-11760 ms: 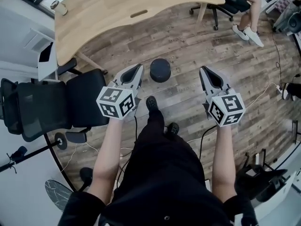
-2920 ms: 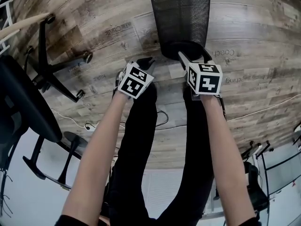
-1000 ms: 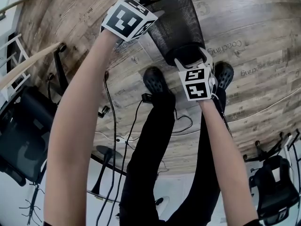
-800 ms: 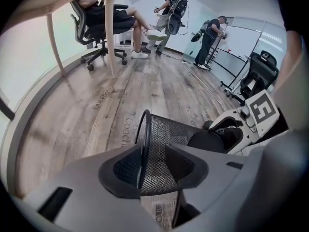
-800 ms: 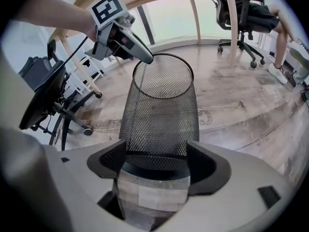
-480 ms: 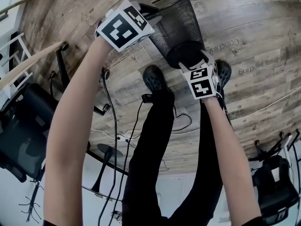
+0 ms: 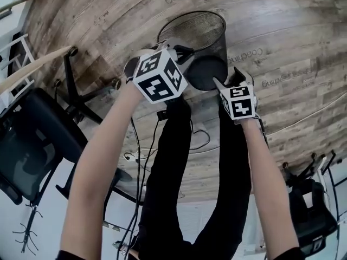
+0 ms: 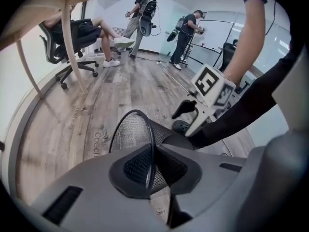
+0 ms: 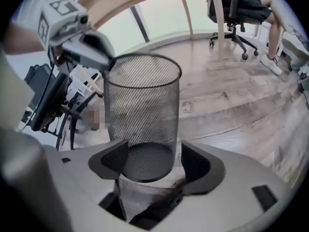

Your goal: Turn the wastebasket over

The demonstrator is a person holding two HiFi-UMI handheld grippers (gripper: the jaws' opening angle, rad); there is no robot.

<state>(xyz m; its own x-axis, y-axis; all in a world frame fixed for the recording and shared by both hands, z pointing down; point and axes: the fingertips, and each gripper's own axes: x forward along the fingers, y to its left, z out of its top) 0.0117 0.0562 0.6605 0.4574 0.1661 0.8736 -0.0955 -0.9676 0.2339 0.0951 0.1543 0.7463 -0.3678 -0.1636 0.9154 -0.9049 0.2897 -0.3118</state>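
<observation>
The black wire-mesh wastebasket (image 7: 206, 34) is tilted on the wood floor, its open mouth facing up and away and its solid base (image 7: 206, 72) toward me. My left gripper (image 7: 181, 50) is at the near left of the rim. Its jaws are closing, and in the left gripper view (image 8: 152, 166) the pads pinch the rim wire and mesh of the wastebasket (image 8: 128, 134). My right gripper (image 7: 227, 81) sits at the base. In its own view (image 9: 154, 163) the jaws stand wide, with the bottom of the wastebasket (image 9: 142, 105) just ahead of them and a small gap at the right pad.
A black office chair (image 7: 27, 140) and a star-shaped chair base (image 7: 81, 85) stand at the left, beside a wooden desk leg (image 7: 32, 69). Cables (image 7: 142, 140) trail by my legs. Two people (image 8: 145, 13) stand and one sits (image 8: 91, 30) at the far end of the room.
The left gripper's jaws came together on the rim and drew it toward me and up. The basket swung so its mouth shows. The right gripper stayed at the base.
</observation>
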